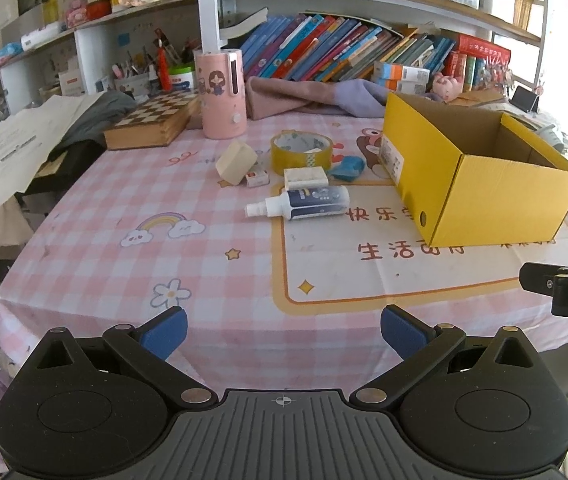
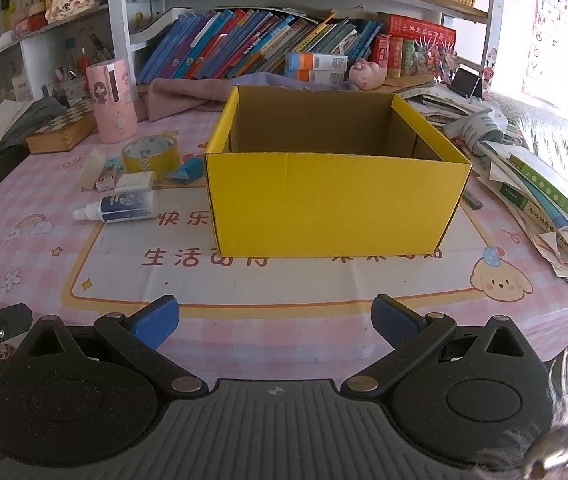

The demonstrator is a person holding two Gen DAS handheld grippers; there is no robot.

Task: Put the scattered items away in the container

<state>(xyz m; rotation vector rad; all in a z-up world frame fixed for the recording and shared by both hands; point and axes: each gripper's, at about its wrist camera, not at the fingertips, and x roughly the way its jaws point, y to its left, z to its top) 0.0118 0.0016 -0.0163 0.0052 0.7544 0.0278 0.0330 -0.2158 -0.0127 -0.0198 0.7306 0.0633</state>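
Now, bottle: the white spray bottle (image 1: pixel 299 202) lies flat on the worktop (image 1: pixel 212 280), up ahead of your left tool (image 1: pixel 284 330).
Long way: its cap points left and its fat end points right, toward the box.
Friends: the tape roll (image 1: pixel 301 151), the small white box (image 1: pixel 305 178) and the cream block (image 1: pixel 236 162) sit just behind it.
Box: the yellow box (image 2: pixel 335 204) is open on top, right of the bottle and straight ahead of your right tool (image 2: pixel 275 320).
Nearer: your left tool, I think.
Tools: both are wide open and hold nothing.
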